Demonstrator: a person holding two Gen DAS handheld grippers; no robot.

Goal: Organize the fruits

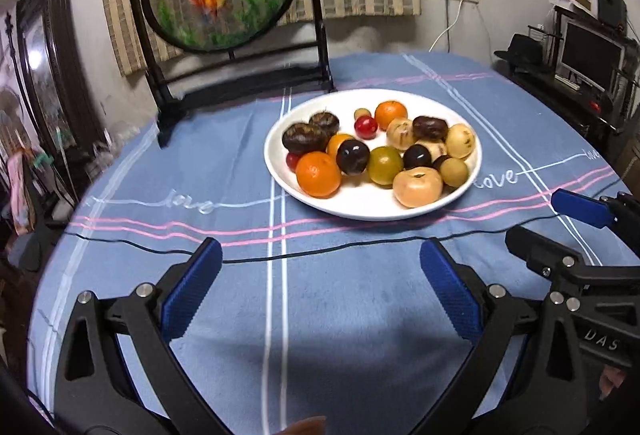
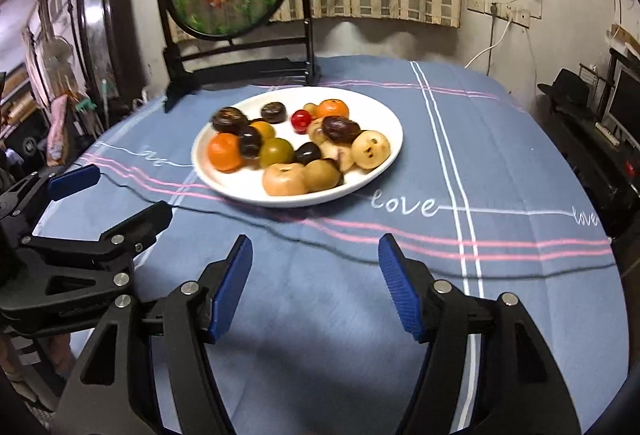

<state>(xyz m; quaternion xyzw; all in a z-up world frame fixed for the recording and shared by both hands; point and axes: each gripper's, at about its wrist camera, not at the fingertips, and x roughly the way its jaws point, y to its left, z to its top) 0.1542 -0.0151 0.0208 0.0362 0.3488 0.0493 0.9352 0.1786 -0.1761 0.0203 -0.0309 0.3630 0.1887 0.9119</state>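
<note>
Both the left gripper (image 1: 320,255) and right gripper (image 2: 316,247) gape empty over bare cloth, well short of the plate (image 1: 352,209) rim

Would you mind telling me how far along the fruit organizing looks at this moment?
Nothing looks sorted yet: oranges, dark fruits and pale fruits all lie mixed on the white plate. Nothing is in hand; the left gripper and right gripper are both open and empty above the blue tablecloth, short of the plate. All picking and grouping is left.
</note>
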